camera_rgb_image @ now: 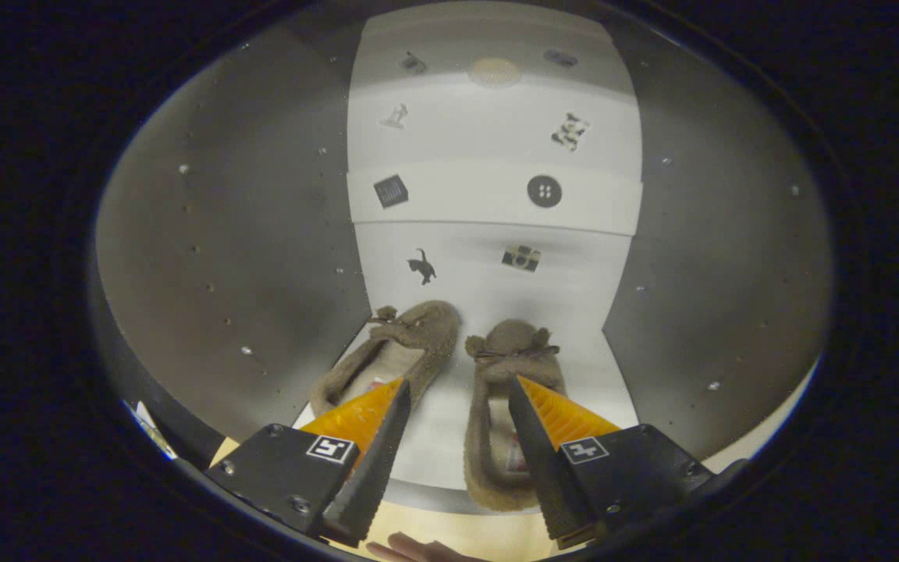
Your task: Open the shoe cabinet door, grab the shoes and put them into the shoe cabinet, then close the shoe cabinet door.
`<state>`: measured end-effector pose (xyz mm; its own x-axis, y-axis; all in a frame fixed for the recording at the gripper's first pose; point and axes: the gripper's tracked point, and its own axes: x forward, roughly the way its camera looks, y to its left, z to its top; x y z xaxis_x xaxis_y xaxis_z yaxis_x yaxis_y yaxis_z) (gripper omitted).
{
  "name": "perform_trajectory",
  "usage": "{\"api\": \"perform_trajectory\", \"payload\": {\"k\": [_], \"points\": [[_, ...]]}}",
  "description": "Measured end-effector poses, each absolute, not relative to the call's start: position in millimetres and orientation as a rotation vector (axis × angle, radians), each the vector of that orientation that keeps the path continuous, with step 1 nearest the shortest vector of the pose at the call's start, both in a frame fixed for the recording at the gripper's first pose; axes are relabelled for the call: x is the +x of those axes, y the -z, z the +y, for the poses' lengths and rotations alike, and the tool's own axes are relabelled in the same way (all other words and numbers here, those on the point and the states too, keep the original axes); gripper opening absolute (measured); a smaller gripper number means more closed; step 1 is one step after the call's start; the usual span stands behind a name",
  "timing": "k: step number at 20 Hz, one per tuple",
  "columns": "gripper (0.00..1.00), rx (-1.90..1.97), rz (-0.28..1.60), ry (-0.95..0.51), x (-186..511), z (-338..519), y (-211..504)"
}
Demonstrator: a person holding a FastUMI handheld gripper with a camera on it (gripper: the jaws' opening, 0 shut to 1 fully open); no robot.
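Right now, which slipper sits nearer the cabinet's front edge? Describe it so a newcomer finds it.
Look inside the open shoe cabinet, on its white floor. Two fuzzy brown slippers lie there beyond the open gripper. It is the right slipper, whose heel overhangs the front edge; the left slipper angles deeper.

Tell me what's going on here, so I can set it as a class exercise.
A person's hand-held gripper looks into an open shoe cabinet. Two fuzzy brown slippers lie side by side on the cabinet's floor, toes toward the back wall, which carries small stickers. The fingers are open and grip nothing; each overlaps one slipper's heel end. The shoes look placed; the door is not yet closed.
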<state>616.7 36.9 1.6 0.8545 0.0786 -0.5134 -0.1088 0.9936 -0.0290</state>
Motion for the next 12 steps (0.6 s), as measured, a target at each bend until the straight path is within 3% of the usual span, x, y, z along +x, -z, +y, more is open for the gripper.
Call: {"api": "perform_trajectory", "payload": {"k": [7, 12], "points": [[0.82, -0.030, 0.319, -0.072, 514, 45, -77], [0.93, -0.122, 0.148, -0.090, 401, 49, -137]]}}
